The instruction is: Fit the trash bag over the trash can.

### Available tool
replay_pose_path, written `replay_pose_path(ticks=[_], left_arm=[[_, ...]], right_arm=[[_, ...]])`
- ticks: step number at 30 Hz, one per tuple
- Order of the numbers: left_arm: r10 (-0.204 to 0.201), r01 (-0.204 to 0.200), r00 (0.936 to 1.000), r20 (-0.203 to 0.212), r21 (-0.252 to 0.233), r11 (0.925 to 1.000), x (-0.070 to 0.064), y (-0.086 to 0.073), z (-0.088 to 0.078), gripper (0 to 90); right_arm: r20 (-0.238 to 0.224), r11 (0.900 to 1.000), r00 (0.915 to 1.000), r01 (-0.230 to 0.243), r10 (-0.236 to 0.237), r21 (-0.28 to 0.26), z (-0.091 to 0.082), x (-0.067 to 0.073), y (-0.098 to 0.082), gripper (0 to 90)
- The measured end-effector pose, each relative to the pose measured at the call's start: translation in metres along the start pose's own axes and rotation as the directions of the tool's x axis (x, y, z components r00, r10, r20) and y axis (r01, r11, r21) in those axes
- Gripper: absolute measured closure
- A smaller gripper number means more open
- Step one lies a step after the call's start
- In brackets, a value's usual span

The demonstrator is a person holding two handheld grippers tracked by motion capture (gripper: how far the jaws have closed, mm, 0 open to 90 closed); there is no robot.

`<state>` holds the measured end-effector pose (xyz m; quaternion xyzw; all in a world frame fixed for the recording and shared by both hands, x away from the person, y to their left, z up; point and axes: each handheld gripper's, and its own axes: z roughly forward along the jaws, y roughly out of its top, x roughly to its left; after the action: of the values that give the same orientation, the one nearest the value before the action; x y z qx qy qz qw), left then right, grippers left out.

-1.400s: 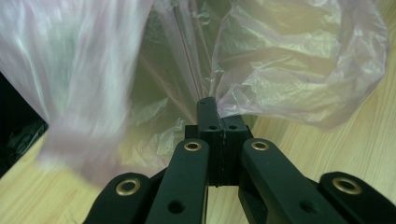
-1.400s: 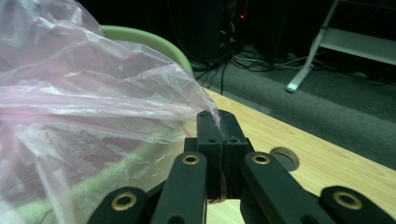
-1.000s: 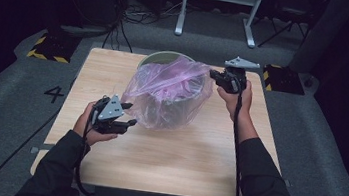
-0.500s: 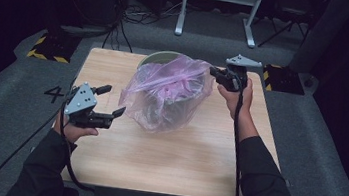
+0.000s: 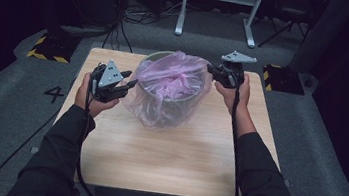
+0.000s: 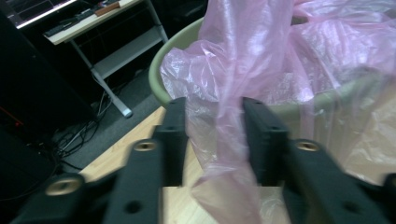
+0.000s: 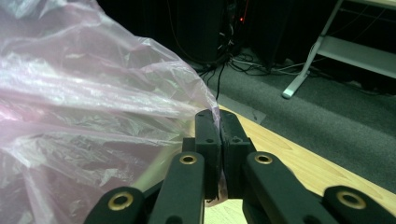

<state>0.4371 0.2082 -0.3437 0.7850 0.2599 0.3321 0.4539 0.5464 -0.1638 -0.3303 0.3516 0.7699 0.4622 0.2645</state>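
R gripper point(image 7: 219, 122) clamping pink bag point(image 5: 171, 90) edge; L gripper point(image 6: 215, 122) jaws just been closing, bag film between, gap remaining, not pinching.

Tool point(image 6: 215, 135): two black jaws, lower frame, just closing, gap remains.
Bag point(image 6: 261, 70): pink film, fold hanging between jaws.
Bin point(image 6: 170, 65): pale green rim, centre.
Surface point(image 6: 140, 128): light wood, lower left.
Desk point(image 6: 88, 28): upper left.
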Motion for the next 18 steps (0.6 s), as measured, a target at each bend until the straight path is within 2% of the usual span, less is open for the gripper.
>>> replay_pose_path(ticks=[1,3,5,7,8,9,10,13,15,18], left_arm=[[-0.001,0.001,0.9998,-0.018,-0.003,1.0000,0.002,-0.001,0.002,75.0],[-0.022,0.021,0.9997,-0.015,-0.021,0.9995,0.006,-0.003,0.004,84.2],[-0.044,0.044,0.9986,-0.028,-0.024,0.9988,0.012,-0.006,0.009,88.5],[-0.076,0.076,0.9970,-0.016,-0.025,0.9968,0.017,-0.008,0.014,89.4],[-0.083,0.083,0.9961,-0.030,-0.018,0.9964,0.019,-0.009,0.017,89.6],[-0.098,0.097,0.9949,-0.023,-0.017,0.9951,0.022,-0.010,0.021,89.7],[-0.130,0.130,0.9915,-0.006,-0.026,0.9912,0.025,-0.012,0.024,89.8],[-0.173,0.173,0.9848,-0.017,-0.017,0.9848,0.031,-0.018,0.035,89.9],[-0.191,0.191,0.9815,-0.015,-0.007,0.9817,0.033,-0.021,0.042,89.9],[-0.224,0.224,0.9747,0.001,-0.004,0.9747,0.037,-0.026,0.053,89.9]], right_arm=[[0.000,1.000,1.0000,0.004,-0.004,0.002,0.002,0.000,0.000,88.7],[0.011,1.000,0.9998,0.014,-0.014,0.005,0.005,0.001,0.001,88.7],[0.015,1.000,0.9998,0.011,-0.011,0.010,0.008,0.000,0.002,88.8],[0.026,1.000,0.9996,0.012,-0.012,0.014,0.010,-0.001,0.001,88.8],[0.029,1.000,0.9995,0.007,-0.008,0.020,0.013,-0.003,0.001,88.8],[0.031,1.000,0.9995,0.003,-0.004,0.024,0.014,-0.004,0.000,88.8],[0.034,1.000,0.9994,-0.003,0.002,0.027,0.016,-0.005,-0.001,88.8],[0.038,0.999,0.9990,-0.026,0.024,0.034,0.021,-0.009,-0.005,88.8],[0.033,0.998,0.9984,-0.049,0.047,0.041,0.025,-0.013,-0.009,88.8],[0.029,0.997,0.9981,-0.056,0.054,0.054,0.030,-0.014,-0.013,88.8]])
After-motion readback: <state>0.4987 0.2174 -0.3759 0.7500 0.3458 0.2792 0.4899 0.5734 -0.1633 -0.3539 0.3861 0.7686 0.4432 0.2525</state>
